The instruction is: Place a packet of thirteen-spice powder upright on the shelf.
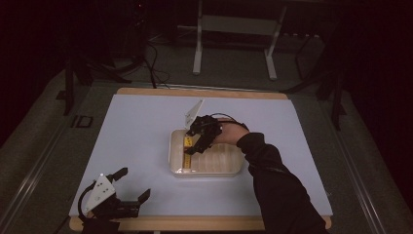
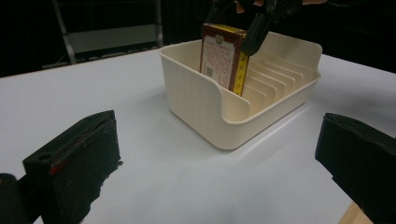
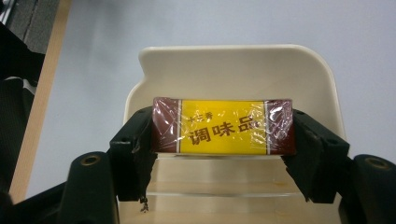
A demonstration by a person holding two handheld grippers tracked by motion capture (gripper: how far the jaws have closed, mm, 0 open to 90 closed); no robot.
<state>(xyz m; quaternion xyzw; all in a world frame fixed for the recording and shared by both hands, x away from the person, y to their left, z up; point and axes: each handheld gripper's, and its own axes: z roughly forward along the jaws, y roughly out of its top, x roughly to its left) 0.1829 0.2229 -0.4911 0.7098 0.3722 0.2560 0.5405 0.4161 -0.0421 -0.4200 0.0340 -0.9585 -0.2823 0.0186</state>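
- Box (image 3: 224,126) of seasoning, maroon ends, yellow middle with printed characters, shiny film wrap; stands upright on edge in left end slot of tray (image 1: 207,170), as seen in high view.
- Right gripper (image 3: 223,140) clamps box by its two short ends, one black jaw on each maroon side; pads press on wrap.
- High view: right gripper (image 1: 197,141) points down into tray, dark sleeve (image 1: 277,190) comes in from bottom right.
- Left gripper view: box (image 2: 223,58) pokes above tray wall (image 2: 196,88), right gripper's jaw on its upper edge.
- Tray cream plastic, ribbed dividers (image 2: 275,77) across its floor, other slots bare.
- Tray sits mid table on white mat (image 1: 141,146); wooden table edge (image 1: 195,223) shows at front.
- Left gripper (image 1: 129,187) rests at front left corner of mat, well apart from tray, jaws spread wide, nothing between them.
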